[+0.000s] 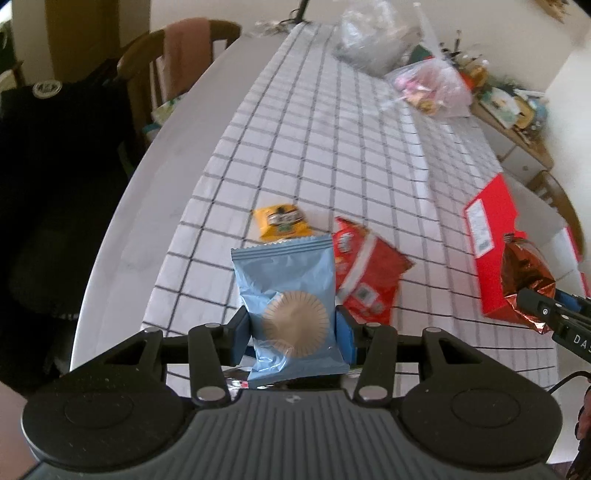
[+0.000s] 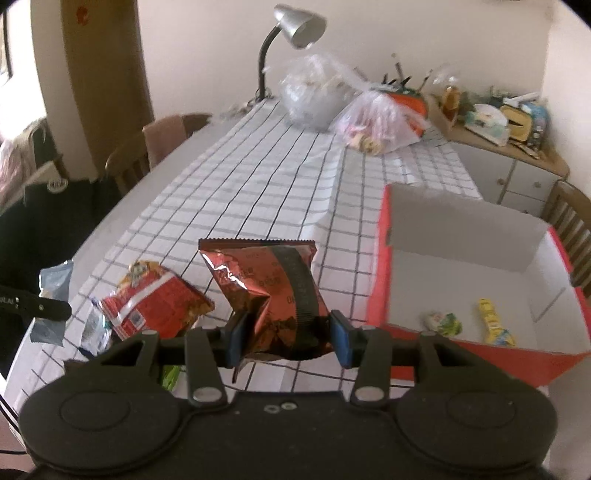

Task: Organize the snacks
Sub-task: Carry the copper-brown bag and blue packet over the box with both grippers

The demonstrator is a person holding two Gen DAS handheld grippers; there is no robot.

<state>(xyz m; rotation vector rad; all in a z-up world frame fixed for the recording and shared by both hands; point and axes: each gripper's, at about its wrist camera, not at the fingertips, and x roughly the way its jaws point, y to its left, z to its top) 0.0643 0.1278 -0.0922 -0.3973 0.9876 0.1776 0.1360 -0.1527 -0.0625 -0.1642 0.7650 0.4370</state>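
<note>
Left tool (image 1: 293, 332) grips blue packet (image 1: 286, 291) | right tool (image 2: 286, 334) grips copper packet (image 2: 269, 284) | red box (image 2: 376, 295) beside

Two snack packets are up off the worktop: one pale blue packet (image 1: 291, 302) and one copper foil packet (image 2: 273, 291). Two more lie on the checked cloth, one yellow packet (image 1: 282, 222) and one red packet (image 1: 364, 273). One red box (image 2: 476, 266) holds two small packets, green-white (image 2: 445, 323) and yellow (image 2: 495, 319). Two clear plastic bags (image 2: 373, 125) sit far off, with one lamp (image 2: 295, 26).
</note>
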